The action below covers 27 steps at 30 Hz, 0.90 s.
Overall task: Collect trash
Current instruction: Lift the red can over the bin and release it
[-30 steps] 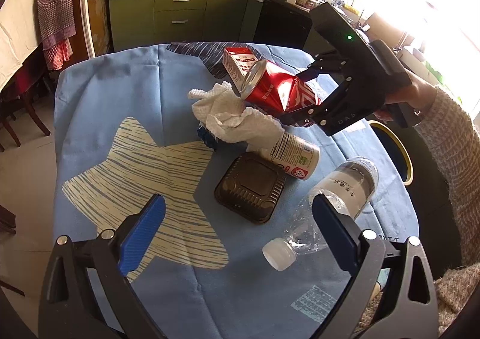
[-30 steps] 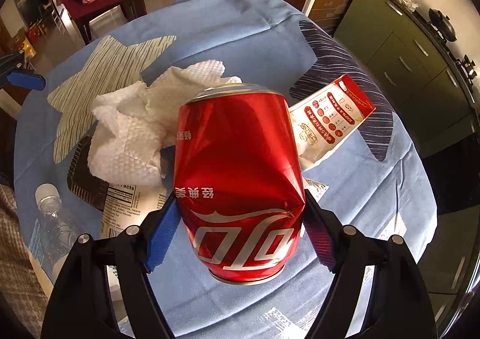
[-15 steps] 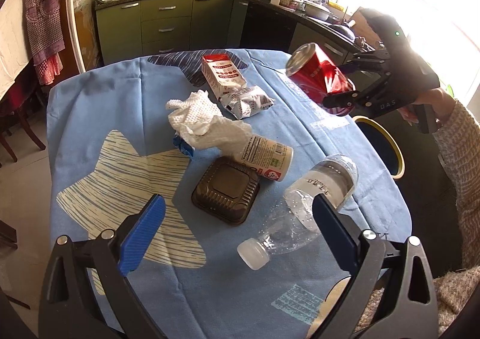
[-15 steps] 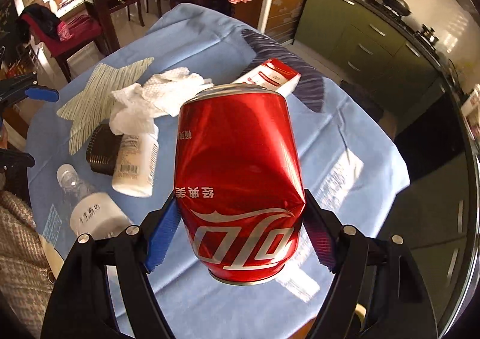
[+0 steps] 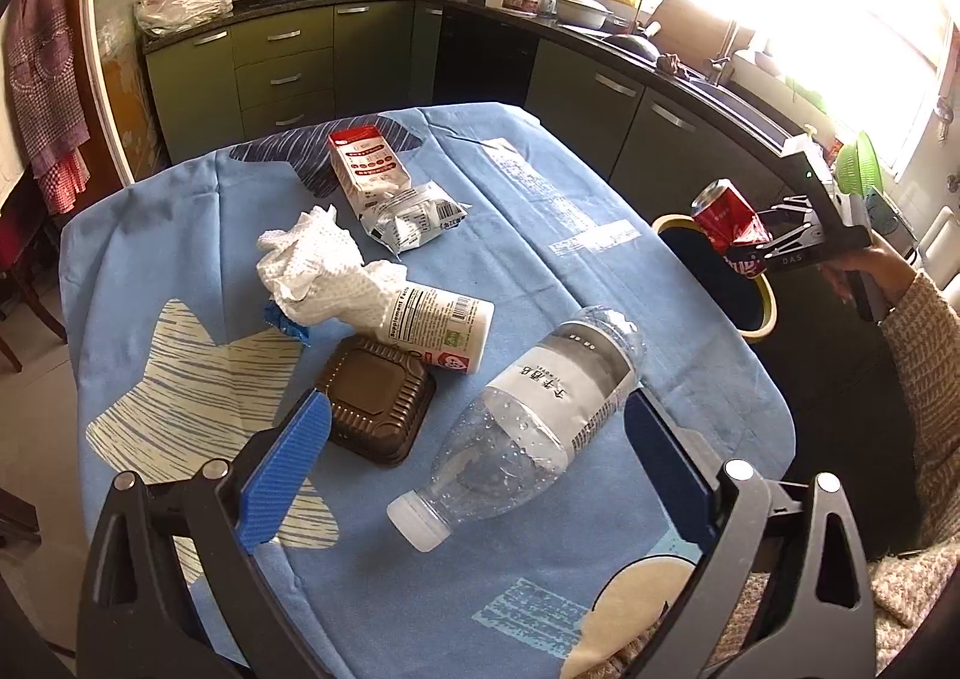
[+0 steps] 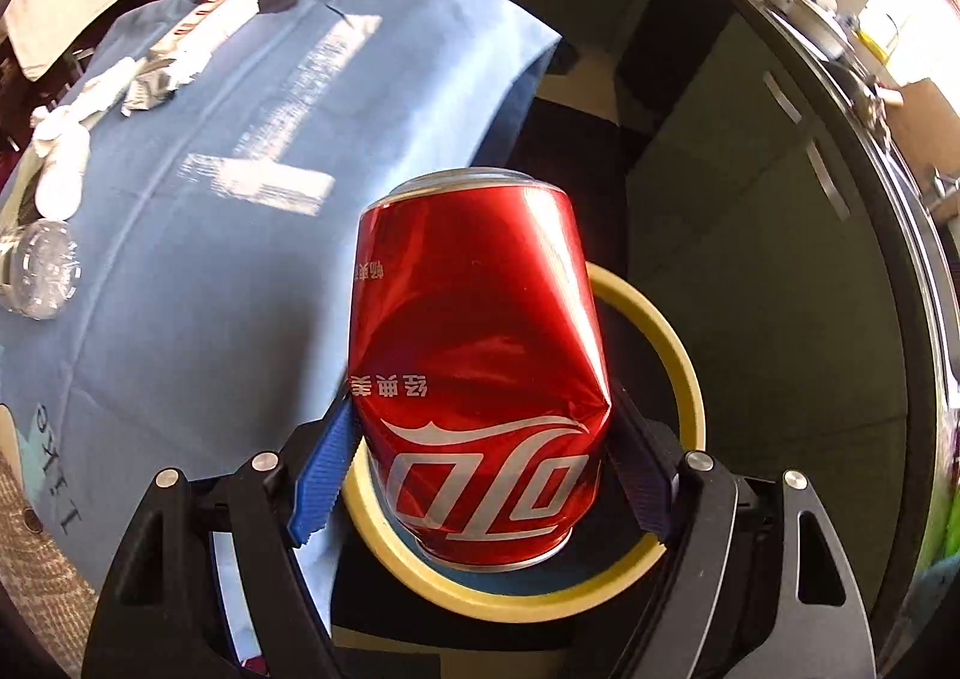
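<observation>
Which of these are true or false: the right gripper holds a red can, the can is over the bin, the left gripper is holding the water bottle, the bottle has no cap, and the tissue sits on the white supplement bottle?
1. The right gripper holds a dented red can. True.
2. The can is above the yellow-rimmed bin beside the table. True.
3. The left gripper is gripping the clear water bottle. False: its jaws stand open and apart from the bottle, which lies on the tablecloth.
4. The water bottle has no cap. False: a white cap is on it.
5. The crumpled tissue rests partly on the white supplement bottle. True.
</observation>
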Motion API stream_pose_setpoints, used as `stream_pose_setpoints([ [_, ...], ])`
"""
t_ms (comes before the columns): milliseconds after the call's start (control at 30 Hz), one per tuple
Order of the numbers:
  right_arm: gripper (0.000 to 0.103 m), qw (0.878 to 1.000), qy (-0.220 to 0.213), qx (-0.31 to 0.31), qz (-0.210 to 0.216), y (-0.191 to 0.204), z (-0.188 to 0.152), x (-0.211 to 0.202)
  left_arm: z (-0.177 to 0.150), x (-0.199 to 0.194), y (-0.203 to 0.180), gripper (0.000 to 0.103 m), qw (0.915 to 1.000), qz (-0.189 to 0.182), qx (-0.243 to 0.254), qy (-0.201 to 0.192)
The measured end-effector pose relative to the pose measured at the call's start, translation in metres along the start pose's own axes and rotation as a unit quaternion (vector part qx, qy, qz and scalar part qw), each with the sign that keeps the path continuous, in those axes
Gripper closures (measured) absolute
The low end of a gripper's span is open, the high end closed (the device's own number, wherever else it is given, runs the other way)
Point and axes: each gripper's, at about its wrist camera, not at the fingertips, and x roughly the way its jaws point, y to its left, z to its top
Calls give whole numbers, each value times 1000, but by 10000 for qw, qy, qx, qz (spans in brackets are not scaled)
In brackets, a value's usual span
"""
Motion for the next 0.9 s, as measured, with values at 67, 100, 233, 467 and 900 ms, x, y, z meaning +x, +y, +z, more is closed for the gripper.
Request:
stream_pose_setpoints([
  [67, 26, 9998, 125, 132, -59, -10, -7, 12, 0, -2, -2, 9, 10000, 22, 20, -5],
  [100, 26, 9996, 181, 189, -87, -15, -9, 18, 0, -3, -2, 9, 10000, 31, 31, -6],
  [233, 26, 9984, 366, 407, -164, -30, -14, 39, -1, -5, -4, 9, 9999, 63, 98, 7],
  [467, 24, 9968, 417, 630, -263, -38, -17, 45, -1, 3, -2, 9, 9998, -3, 128, 120],
  [900, 24, 9987, 288, 403, -135, -21, -10, 37, 23, 48, 37, 10, 9964, 311, 454, 651],
])
